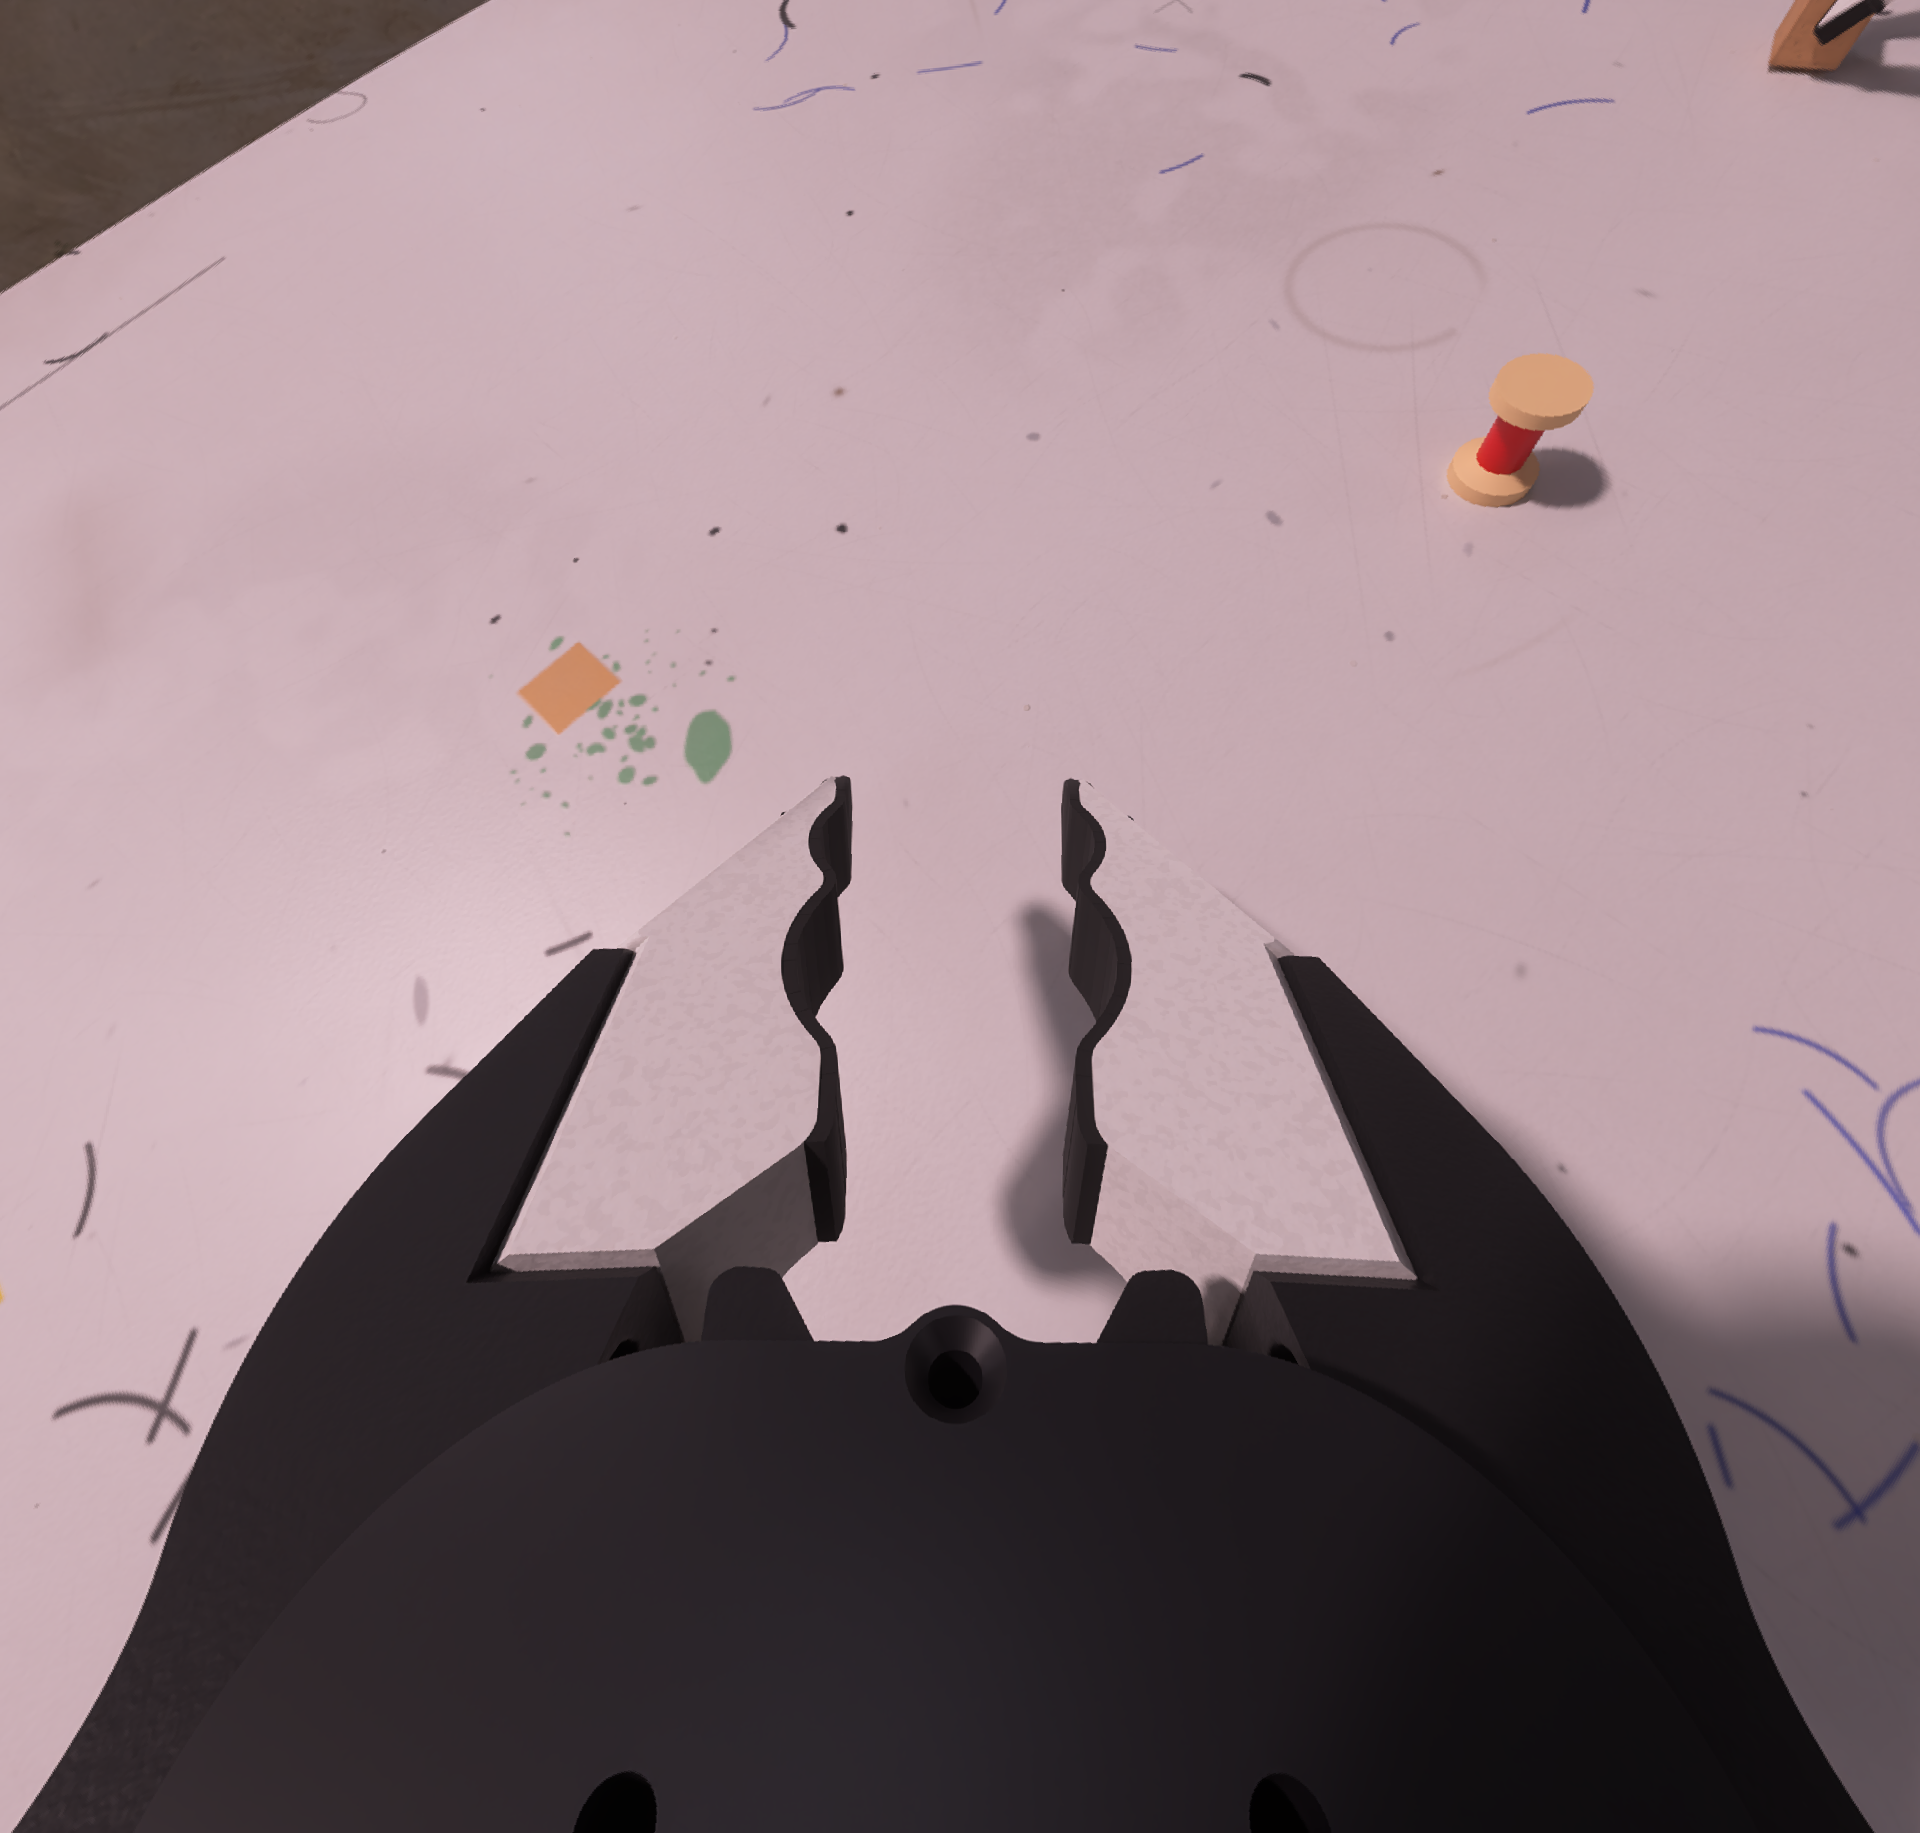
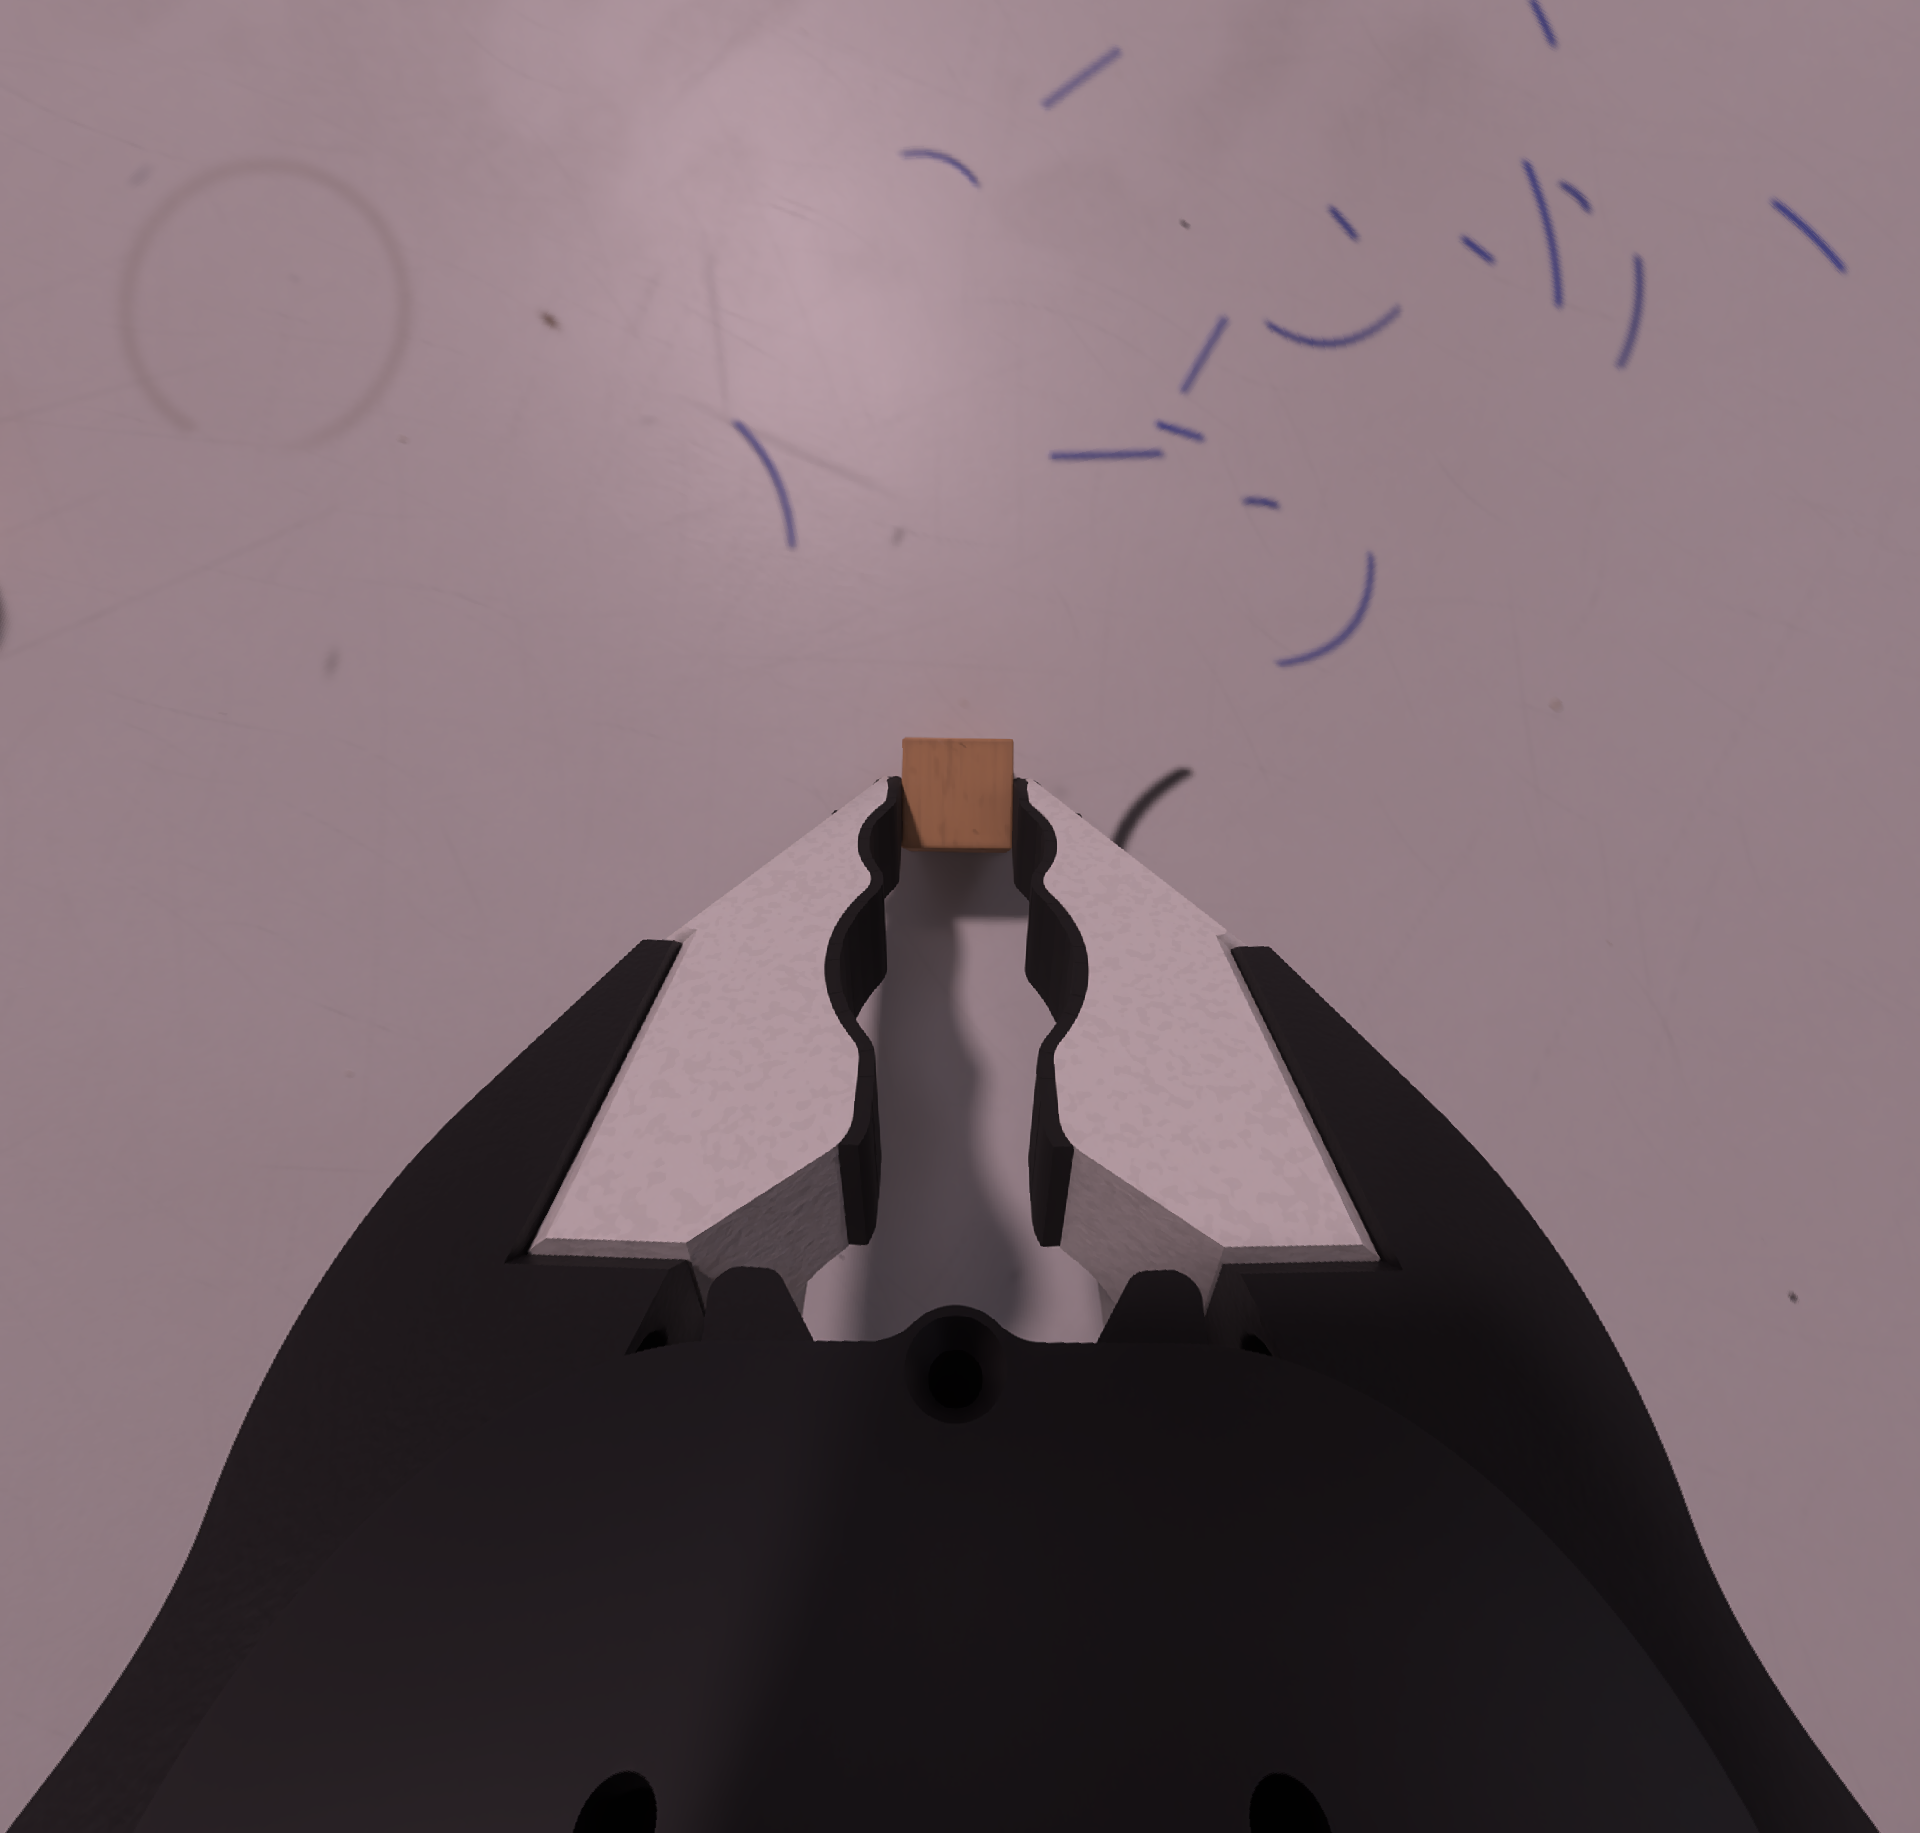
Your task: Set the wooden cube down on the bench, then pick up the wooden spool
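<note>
Wooden cube first: it sits pinched at the very fingertips of the right hand-held gripper, jaws closed against its two sides, and the dull pink table fills the view beyond it. A shadow falls on the surface just under the cube. From the left wrist view, far off in the top corner, the cube looks to have its lower edge at or very near the table, with dark fingers clamped on it; whether it actually touches is too close to call.

So the first step is under way but not finished. The cube is not released, and that release is the next thing owed.

Over to the left hand-held gripper: jaws spread apart, nothing between them, hovering above bare table with pen scribbles, an orange diamond patch and green paint spots ahead on its left.

And the wooden spool? Pale flanges, red core, leaning on the table well ahead and to the right of the left gripper, well apart from the cube. Untouched. The whole second half of the job is left.
</note>
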`<state>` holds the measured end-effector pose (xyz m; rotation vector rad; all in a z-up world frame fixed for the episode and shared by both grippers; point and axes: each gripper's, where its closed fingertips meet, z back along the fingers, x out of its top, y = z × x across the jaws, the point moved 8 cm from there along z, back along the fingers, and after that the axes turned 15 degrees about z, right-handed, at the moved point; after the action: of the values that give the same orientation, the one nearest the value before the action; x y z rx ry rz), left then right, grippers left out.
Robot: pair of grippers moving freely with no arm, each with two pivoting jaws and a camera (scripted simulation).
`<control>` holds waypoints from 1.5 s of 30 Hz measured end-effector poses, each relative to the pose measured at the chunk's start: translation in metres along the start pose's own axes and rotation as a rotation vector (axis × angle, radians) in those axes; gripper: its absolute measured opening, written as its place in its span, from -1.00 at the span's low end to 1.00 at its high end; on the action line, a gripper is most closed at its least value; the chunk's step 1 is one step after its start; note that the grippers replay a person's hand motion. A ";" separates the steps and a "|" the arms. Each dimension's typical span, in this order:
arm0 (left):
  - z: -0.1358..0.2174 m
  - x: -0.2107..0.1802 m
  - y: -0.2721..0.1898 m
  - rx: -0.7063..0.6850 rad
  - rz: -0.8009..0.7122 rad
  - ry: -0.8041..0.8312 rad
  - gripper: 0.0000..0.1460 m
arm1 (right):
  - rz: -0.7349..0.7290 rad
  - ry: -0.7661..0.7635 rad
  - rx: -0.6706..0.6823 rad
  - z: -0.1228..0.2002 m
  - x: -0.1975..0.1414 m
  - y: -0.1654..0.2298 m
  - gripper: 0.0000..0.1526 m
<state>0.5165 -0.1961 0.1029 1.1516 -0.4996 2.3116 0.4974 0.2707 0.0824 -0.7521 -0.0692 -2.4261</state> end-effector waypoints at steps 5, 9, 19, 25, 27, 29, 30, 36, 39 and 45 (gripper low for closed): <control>0.003 -0.001 0.001 0.002 0.003 -0.013 -0.45 | 0.048 -0.082 0.051 -0.007 0.035 0.017 -0.73; 0.004 -0.001 0.001 0.006 -0.004 -0.023 -0.45 | 0.095 -0.082 0.017 -0.029 0.071 0.018 -0.73; -0.002 0.002 0.008 0.018 0.034 -0.041 -0.46 | -0.015 -0.084 0.050 -0.055 0.081 0.008 -0.73; -0.004 0.000 0.006 0.017 0.016 -0.030 -0.46 | 0.102 -0.244 0.173 -0.034 0.096 0.042 -0.59; -0.004 0.000 0.005 0.018 0.007 -0.028 -0.46 | 0.209 -0.204 0.258 -0.037 0.098 0.062 -0.58; -0.004 -0.001 0.004 0.019 -0.002 -0.025 -0.46 | 0.287 -0.160 0.267 -0.044 0.096 0.075 -0.54; -0.004 -0.001 0.003 0.020 -0.006 -0.026 -0.46 | 0.307 -0.132 0.259 -0.047 0.094 0.078 -0.54; -0.002 -0.001 0.003 0.019 -0.009 -0.033 -0.46 | 0.224 -0.101 0.264 -0.042 0.078 0.060 -0.57; -0.004 -0.002 0.003 0.017 -0.009 -0.024 -0.46 | 0.187 -0.123 0.261 -0.034 0.072 0.053 -0.52; -0.007 -0.003 0.000 0.026 -0.037 0.001 -0.46 | 0.253 -0.148 0.323 -0.029 0.078 0.079 -0.55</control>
<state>0.5137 -0.1932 0.0963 1.1625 -0.4453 2.2931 0.4746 0.1582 0.0901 -0.7395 -0.3909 -2.0510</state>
